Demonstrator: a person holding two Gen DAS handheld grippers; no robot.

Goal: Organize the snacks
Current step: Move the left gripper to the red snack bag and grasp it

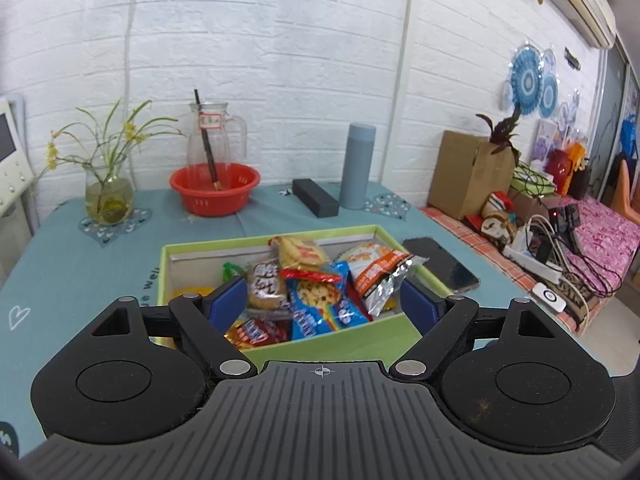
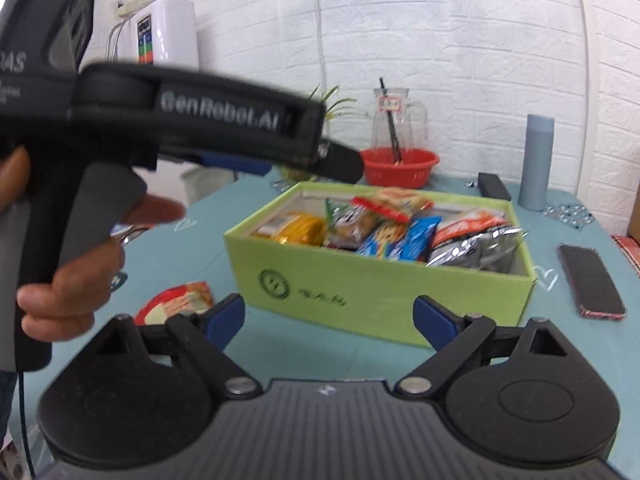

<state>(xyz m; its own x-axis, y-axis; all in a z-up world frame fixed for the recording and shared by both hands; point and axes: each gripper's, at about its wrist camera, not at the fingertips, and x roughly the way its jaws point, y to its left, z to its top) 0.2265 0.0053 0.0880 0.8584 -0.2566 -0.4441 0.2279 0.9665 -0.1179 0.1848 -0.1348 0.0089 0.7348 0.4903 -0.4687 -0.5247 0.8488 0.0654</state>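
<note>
The left wrist view looks straight down into the green box (image 1: 362, 338) at centre frame, its snack packets (image 1: 316, 292) piled up: a blue cookie pack, an orange and silver bag, a yellow biscuit pack on top. Only this view takes in the right edge of the room: a cardboard carton (image 1: 470, 172), a bed with a pink cover (image 1: 612, 236), a tangle of cables and a power strip. It also shows the vase of yellow flowers (image 1: 108, 196) at the left.

The right wrist view sees the same box (image 2: 380, 284) from its printed long side, and alone shows one loose red and yellow snack packet (image 2: 176, 302) lying on the teal surface (image 2: 188, 256), lower left of the box and apart from it. It alone shows the person's hand (image 2: 68, 280) wrapped round the grey grip of the left tool (image 2: 340, 166), which reaches in from the upper left, blurred, its tip over the box's far left corner.

The red basket (image 1: 214, 190), glass jug, grey flask (image 1: 356, 166) and dark phone (image 2: 592, 284) appear in both.

The left tool (image 1: 322, 296) stands wide open with nothing gripped; its blue pads (image 1: 230, 300) frame the packets in the box without touching them. The right tool (image 2: 330, 318) is likewise wide open and empty, low in frame, aimed at the box's near wall.
</note>
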